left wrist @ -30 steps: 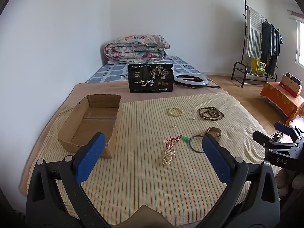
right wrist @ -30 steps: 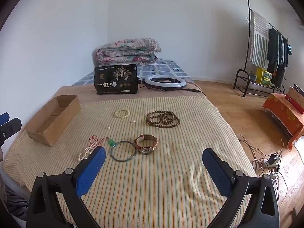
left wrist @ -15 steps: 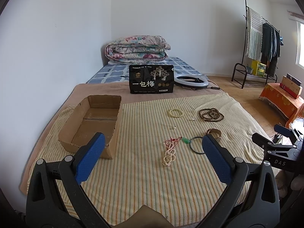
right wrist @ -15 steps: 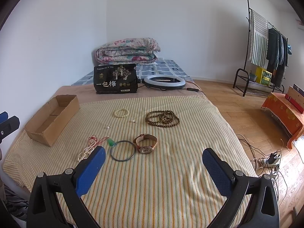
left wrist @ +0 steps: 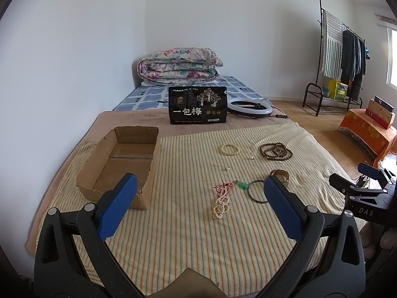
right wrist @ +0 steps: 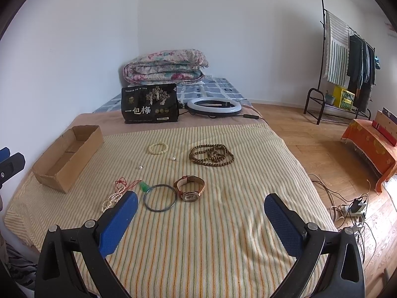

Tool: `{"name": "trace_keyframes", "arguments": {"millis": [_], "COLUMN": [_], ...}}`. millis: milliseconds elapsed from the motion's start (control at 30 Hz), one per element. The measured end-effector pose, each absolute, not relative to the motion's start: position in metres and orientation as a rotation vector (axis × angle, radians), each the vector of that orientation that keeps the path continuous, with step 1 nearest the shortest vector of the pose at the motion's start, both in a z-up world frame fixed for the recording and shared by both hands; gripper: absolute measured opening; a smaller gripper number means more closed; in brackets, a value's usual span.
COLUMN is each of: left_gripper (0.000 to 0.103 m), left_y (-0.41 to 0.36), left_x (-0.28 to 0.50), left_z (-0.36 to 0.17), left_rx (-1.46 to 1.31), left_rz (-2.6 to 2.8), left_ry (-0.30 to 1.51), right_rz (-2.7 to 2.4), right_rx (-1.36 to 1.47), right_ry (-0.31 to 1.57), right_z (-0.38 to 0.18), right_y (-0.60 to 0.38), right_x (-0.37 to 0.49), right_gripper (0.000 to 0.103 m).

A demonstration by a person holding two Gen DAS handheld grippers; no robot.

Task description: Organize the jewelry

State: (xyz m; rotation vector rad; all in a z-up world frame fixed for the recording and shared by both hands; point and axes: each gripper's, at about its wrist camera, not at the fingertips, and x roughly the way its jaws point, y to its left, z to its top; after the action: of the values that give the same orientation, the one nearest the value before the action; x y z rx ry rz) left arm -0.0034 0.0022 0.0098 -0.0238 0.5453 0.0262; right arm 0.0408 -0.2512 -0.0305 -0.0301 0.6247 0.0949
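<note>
Tools: left [left wrist: 198, 196], right [right wrist: 201, 207] wide apart, empty | watch [left wrist: 280, 175] half-hidden by left pad

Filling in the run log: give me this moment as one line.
stage: pre-grasp | left gripper: open, empty | right gripper: open, empty | cardboard box: empty | watch, bangle, bead strands: on striped cloth

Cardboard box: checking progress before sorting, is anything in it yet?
Empty: the cardboard box shows only its bare floor; all jewelry lies on the striped cloth.

Soft, even daylight comes from a bright window [left wrist: 393, 57] at the right; shadows are faint, focus sharp, edges fisheye-curved with dark corners.
</note>
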Motion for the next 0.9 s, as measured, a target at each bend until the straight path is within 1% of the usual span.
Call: {"name": "trace_keyframes", "arguments": {"millis": [900], "left_gripper": [0.103], "left_y": [0.0007], "left_x": [-0.0017], "left_z": [0.0171], "left_rx": [-0.020], "left_rz": [0.032], "left_ry": [0.539], "right_rz": [0.101], "right_rx": [-0.028], "right_ry": [0.636], "right_z": [-0.0316], "right_y": [-0.2482], "right_x": [0.0419], "right_gripper": [0.103]}}
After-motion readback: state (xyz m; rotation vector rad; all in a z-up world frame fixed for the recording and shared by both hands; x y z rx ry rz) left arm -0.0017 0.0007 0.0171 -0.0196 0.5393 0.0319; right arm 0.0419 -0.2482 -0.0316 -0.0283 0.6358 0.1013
